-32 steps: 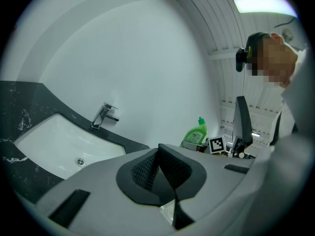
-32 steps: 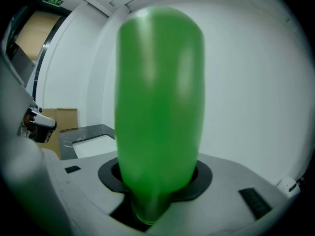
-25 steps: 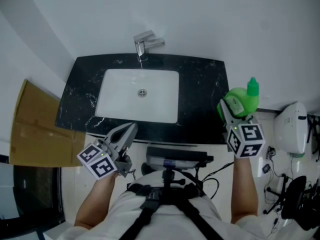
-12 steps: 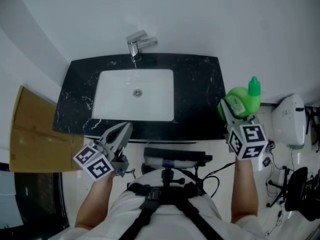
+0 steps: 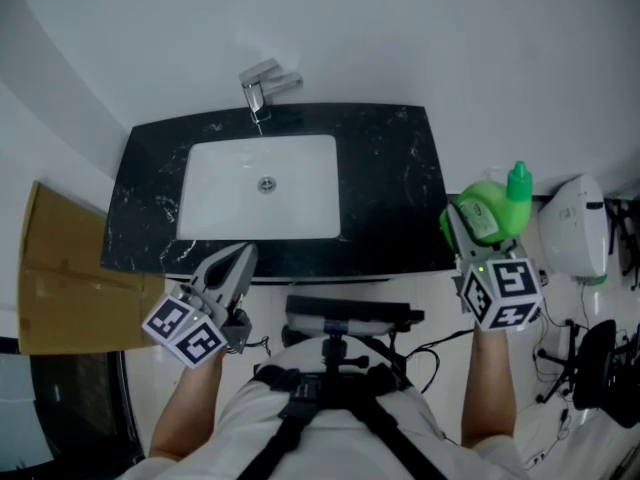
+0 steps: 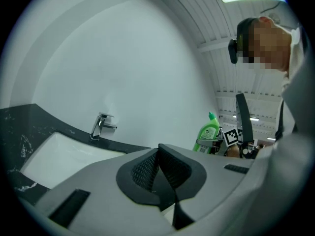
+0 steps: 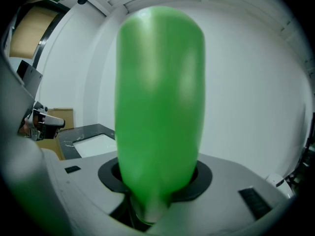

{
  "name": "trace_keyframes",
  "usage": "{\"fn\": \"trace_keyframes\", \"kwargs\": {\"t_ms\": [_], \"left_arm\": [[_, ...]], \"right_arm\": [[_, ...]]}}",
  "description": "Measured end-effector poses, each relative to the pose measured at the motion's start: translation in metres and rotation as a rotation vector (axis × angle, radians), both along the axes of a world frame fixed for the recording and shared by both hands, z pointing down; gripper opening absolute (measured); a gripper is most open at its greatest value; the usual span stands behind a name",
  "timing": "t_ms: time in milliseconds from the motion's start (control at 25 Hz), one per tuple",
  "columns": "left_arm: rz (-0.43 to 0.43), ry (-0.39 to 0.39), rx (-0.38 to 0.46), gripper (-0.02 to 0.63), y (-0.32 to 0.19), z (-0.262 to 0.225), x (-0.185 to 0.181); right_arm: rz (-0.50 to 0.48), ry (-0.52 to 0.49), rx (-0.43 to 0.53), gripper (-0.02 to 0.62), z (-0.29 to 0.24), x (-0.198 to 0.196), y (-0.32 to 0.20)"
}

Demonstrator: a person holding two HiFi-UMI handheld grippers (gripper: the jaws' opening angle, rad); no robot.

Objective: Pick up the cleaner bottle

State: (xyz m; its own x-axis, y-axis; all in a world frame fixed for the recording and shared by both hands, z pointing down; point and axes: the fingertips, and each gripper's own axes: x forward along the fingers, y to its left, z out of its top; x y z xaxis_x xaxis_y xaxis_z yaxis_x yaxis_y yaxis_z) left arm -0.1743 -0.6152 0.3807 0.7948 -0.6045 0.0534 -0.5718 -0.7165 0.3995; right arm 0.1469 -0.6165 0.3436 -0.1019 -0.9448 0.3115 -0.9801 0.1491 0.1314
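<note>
Plastic, blow-moulded by the look of it: the cleaner bottle (image 5: 488, 208) likely has thin walls that give under a hard squeeze, so firm but not crushing pressure suits it. The surface is glossy and smooth, so a slip through the pads is the main risk. Weight cannot be judged, since the fill level does not show through the opaque wall. The broad body is the sensible place to hold (the neck is narrow and sits close to the cap).

Appearance: bright green, rounded body, darker green cap at the top, and a white and green label on one face, seen in the left gripper view. The print is too small to read.

Position: the bottle is in the air, clear of the right end of the black counter (image 5: 400, 168), with its cap pointing up and away from the person.

Right gripper (image 5: 466, 220): its jaws are clamped on the lower body of the bottle, which stands up from between them in the right gripper view.

Left gripper (image 5: 238, 260): its jaws are pressed together with nothing between them. It is held at the counter's near edge, below the white sink (image 5: 330, 183).
</note>
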Motion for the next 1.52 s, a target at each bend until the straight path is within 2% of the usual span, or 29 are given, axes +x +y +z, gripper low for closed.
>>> {"fn": "trace_keyframes", "kwargs": {"t_ms": [240,720,1520], "left_arm": [[-0.024,-0.065,0.065,-0.006,0.001,-0.008,0.002],[-0.016,-0.046,0.051,-0.006,0.005,-0.009,0.002],[-0.059,-0.028,0.051,-0.006,0.005,-0.014,-0.012]], "right_arm": [[0.015,-0.001,-0.007,0.176,0.000,0.003,0.014],[-0.001,-0.014,-0.011,0.176,0.001,-0.005,0.029],[-0.034,-0.049,0.007,0.176,-0.001,-0.019,0.033]]}}
